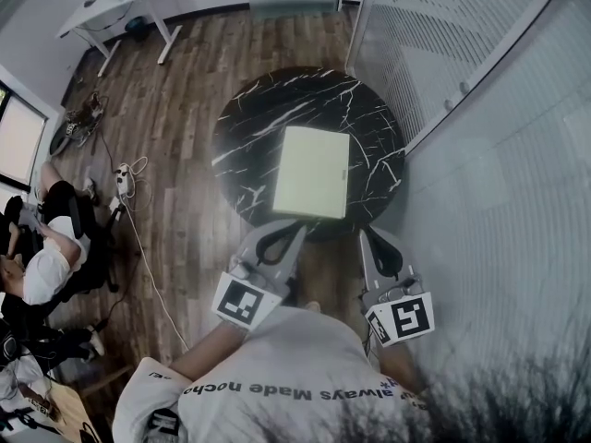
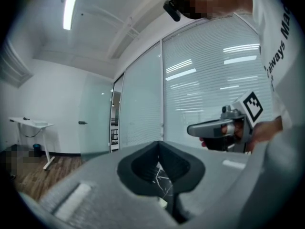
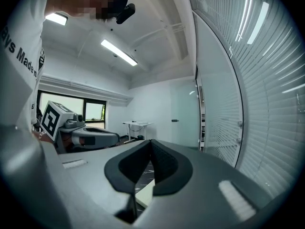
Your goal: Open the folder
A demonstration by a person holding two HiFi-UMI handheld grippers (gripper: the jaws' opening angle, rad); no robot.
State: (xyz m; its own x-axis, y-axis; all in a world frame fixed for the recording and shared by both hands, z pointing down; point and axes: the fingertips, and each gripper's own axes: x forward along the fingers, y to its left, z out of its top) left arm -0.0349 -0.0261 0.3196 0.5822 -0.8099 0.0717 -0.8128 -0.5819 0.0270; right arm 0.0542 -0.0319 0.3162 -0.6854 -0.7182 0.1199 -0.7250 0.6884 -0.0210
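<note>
The folder (image 1: pixel 314 172), a pale yellow-green one, lies flat and closed on the round black marble tabletop (image 1: pixel 249 118), with its near edge close to the rim on the person's side and its long sides running away from them. No cover is lifted and no page or pocket shows, so the opening has not begun, as far as these views tell. The left claw (image 1: pixel 297 229) and the right claw (image 1: pixel 366 234) are both held short of the folder, just off the near rim of the tabletop, one toward each near corner and neither touching it. Each gripper view shows its own jaws brought together at the tips with nothing between them; only a sliver of marble and a pale folder edge appear through the gap behind the tips. By my judgement the whole task is left: reach a cover edge, catch it, and swing it over. For that, one claw will probably have to part first. Around the tabletop are a wooden floor (image 1: pixel 175 127), a glass wall with blinds (image 1: pixel 443 53) on the right, a white desk (image 1: pixel 120 3) at the far left and a seated person (image 1: pixel 42 257).
</note>
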